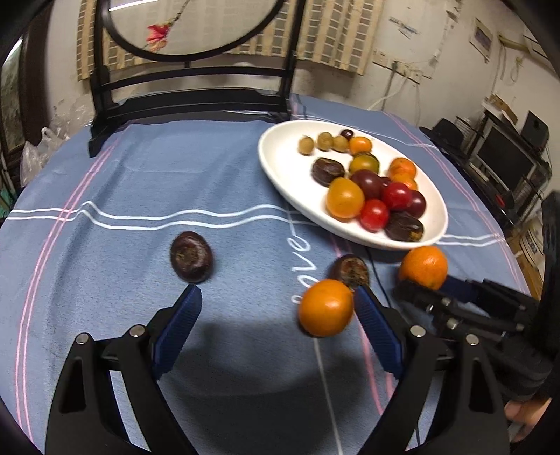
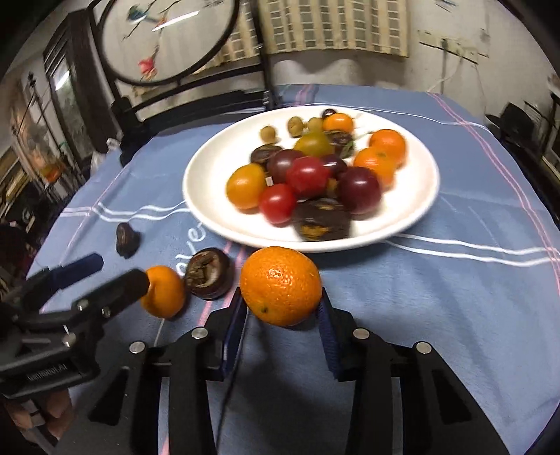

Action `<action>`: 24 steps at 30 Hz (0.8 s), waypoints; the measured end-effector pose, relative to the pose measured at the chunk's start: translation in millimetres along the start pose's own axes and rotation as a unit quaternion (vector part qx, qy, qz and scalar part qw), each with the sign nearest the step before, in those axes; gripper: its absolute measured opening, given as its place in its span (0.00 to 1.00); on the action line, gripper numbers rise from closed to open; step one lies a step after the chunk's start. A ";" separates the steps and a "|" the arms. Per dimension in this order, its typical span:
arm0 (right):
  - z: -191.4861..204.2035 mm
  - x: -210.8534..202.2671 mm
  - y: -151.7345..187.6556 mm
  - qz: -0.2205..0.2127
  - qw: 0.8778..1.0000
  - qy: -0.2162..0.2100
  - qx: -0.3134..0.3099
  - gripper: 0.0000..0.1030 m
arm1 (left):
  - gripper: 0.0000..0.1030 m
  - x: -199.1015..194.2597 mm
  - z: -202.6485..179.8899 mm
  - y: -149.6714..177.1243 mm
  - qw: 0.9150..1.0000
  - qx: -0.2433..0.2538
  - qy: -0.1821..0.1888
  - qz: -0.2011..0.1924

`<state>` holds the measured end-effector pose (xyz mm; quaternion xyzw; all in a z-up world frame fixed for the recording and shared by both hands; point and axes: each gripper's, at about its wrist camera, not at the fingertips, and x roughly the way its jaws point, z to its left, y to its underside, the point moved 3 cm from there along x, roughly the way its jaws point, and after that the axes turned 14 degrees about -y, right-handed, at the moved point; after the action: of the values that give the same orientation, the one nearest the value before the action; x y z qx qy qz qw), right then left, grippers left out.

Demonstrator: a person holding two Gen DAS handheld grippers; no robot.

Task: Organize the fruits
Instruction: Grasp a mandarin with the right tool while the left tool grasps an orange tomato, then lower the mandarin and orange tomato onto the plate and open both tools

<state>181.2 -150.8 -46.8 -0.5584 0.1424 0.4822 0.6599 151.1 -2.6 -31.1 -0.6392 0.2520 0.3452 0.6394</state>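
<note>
Between my right jaws (image 2: 281,308) sits an orange (image 2: 281,285), pinched at its widest, firm but roll-prone, just short of the plate (image 2: 413,213). My left jaws (image 1: 276,297) gape wide, empty, a smaller orange (image 1: 326,307) touching one finger.

dim indoor light w/ warm cast, from overhead. both views heavy fisheye: room edges curve, corners vignette to black. motion blur smears the fruit on the white plate (image 2: 413,210), worst in right wrist view; orange (image 2: 281,285) up close stays fairly sharp. soft dark shadow pools on blue tablecloth (image 1: 245,353) under the left gripper (image 1: 278,297). faint glare streak on round framed panel (image 2: 168,21).
</note>
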 end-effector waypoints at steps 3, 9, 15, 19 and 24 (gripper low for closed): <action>-11.9 -6.5 0.6 -0.007 1.000 0.003 0.020 0.39 | 0.84 2.1 -8.0 4.4 1.000 0.013 0.008 0.006; -20.4 -6.6 1.7 -0.009 0.999 0.005 0.031 0.39 | 0.49 9.7 -28.8 12.8 0.998 0.066 0.012 0.011; -13.5 -8.0 0.9 -0.011 1.000 -0.006 0.019 0.39 | 0.36 19.4 -39.4 14.7 0.996 0.087 0.003 0.005; -15.5 -14.5 -2.3 -0.022 0.999 -0.009 0.023 0.39 | 0.35 14.4 -36.1 12.2 0.997 0.078 0.011 0.004; -19.5 -33.3 -11.3 -0.066 0.997 -0.019 0.035 0.39 | 0.35 -12.3 -32.7 -6.9 0.998 0.057 0.025 -0.027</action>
<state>180.6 -182.8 -22.4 -0.5341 0.1093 0.4431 0.7117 152.5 -36.1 -19.1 -0.6164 0.2701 0.2969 0.6774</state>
